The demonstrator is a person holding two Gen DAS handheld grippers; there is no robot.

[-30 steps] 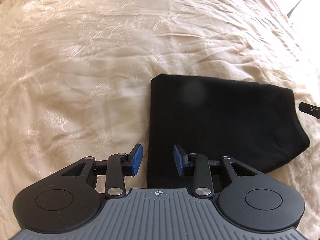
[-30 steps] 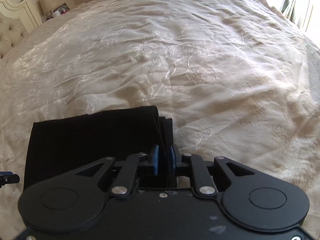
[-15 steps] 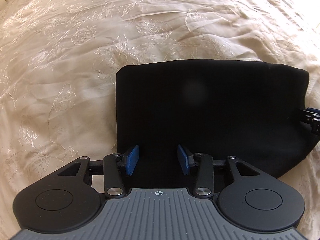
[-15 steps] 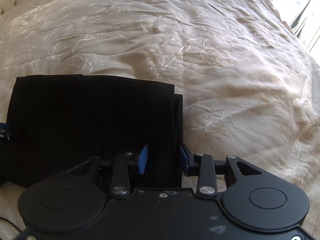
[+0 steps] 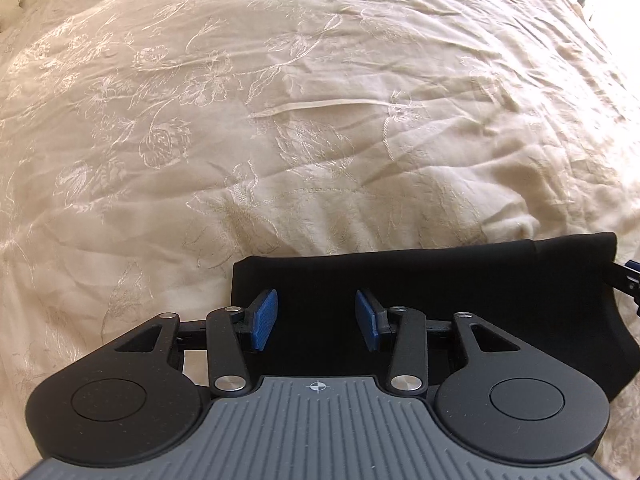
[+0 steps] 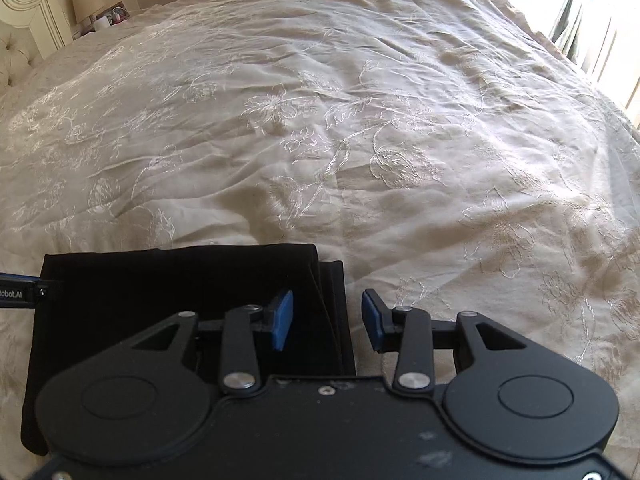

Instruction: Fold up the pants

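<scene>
**Folded black pants on a cream bedspread, both tools released**

A bed fills both views, covered by a cream bedspread [image 5: 304, 128] with pale embroidered flowers and many soft creases. At the far left of the right wrist view stand a tufted headboard [image 6: 16, 52] and a lamp [image 6: 86, 0] beside it; a bright curtain [image 6: 584, 20] hangs at the far right.

The left tool [image 5: 316, 320] points steeply down over the pants [image 5: 480, 300]. Its blue pads [image 5: 264, 318] stand apart with only flat black cloth below them; nothing is pinched between them, so it is released. It sits over the left end of the pants, just inside their left edge.

The right tool [image 6: 326, 318] also points down, and its jaws are opening. Its left pad [image 6: 282, 318] is over the pants [image 6: 160, 300], its right pad over the bedspread [image 6: 360, 140]; the layered right edge of the pants lies between them, and the pads do not press on it.

The pants lie folded into a compact dark rectangle on the near part of the bedspread, flat, with stacked layers showing along their right edge. Seen from either wrist, the tip of the other tool shows at the far end of the pants: on the right edge in the left wrist view, on the left edge in the right wrist view. Whether those tips touch the cloth I cannot tell.
</scene>
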